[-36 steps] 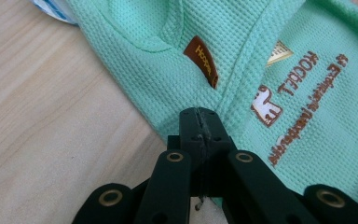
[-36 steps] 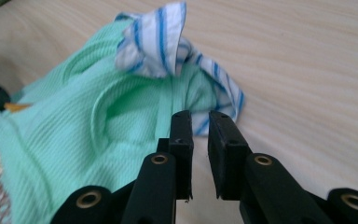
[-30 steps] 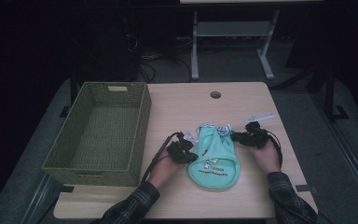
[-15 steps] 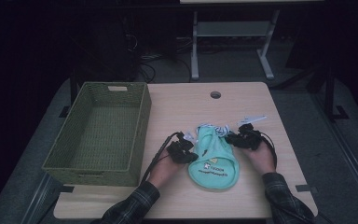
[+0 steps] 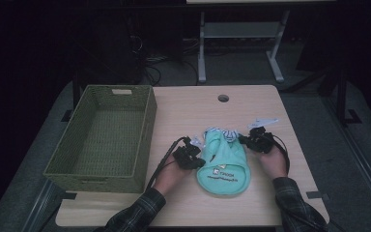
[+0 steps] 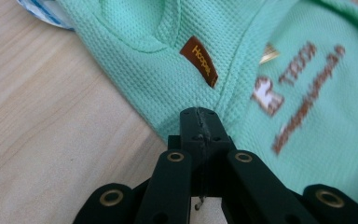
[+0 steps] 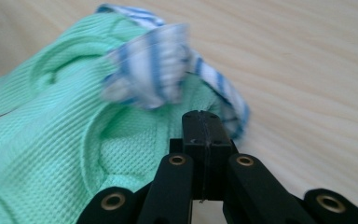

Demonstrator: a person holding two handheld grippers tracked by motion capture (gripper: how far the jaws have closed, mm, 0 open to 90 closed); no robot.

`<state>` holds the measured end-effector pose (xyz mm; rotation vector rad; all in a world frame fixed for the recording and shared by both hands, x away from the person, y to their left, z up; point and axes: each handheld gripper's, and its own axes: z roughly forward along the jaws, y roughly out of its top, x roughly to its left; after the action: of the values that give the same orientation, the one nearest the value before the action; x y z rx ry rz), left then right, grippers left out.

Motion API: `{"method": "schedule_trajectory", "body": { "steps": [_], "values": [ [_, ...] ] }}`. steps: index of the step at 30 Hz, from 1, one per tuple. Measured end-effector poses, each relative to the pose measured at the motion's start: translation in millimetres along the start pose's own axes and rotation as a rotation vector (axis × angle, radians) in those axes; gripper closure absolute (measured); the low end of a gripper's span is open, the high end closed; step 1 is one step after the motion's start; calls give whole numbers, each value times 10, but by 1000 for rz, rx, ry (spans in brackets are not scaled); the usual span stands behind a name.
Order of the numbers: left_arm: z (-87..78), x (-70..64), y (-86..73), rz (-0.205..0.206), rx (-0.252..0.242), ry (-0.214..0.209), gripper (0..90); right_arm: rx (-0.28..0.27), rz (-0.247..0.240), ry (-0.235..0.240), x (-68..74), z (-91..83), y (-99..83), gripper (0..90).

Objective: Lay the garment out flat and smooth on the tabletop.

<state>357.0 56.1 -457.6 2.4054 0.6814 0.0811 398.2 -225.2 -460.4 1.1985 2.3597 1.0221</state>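
One shift — right gripper nearer garment.

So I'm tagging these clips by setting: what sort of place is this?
Probably a lab or recording room, not a home: a plain wooden desk with a cable hole, dark floor with loose cables behind it, and a metal stand.

The garment was mint green in a waffle weave, with a blue-and-white striped collar (upper centre of the right gripper view). Its label was brown with gold lettering. The basket was olive green; the table pale wood grain.
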Motion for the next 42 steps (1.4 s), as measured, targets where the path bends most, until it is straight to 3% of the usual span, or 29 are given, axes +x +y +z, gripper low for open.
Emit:
{"method": "schedule_trajectory", "body": {
  "steps": [1,5,10,11,14,15,18,19,27,33,42],
  "values": [
    [3,-6,-2,-6,-6,1,896,-10,1,-19,-84,-15,0,900],
    [-1,-4,-4,-3,-2,3,896,11,15,-23,-179,26,-21,900],
    [-3,0,-6,0,-2,3,896,15,31,-1,-186,81,-58,889],
    [-3,1,-7,-3,-3,2,895,-17,48,9,-173,36,-56,836],
    [-3,13,-11,-20,-8,-11,890,-42,51,27,-170,-38,-44,832],
    [2,12,-11,-36,-17,-15,882,-55,47,49,-153,-128,-49,849],
    [-14,33,-7,-23,-7,-11,882,-56,46,72,-115,-199,-77,884],
    [-17,30,-2,-32,-17,-8,882,-41,16,82,-67,-253,-127,897],
    [-46,86,66,-31,-43,8,884,2,-26,136,151,-367,-265,898],
    [32,127,88,-35,-41,17,885,67,-49,146,256,-317,-364,898],
    [50,102,67,-20,-19,13,890,87,-67,136,294,-295,-391,898]
  ]
}}
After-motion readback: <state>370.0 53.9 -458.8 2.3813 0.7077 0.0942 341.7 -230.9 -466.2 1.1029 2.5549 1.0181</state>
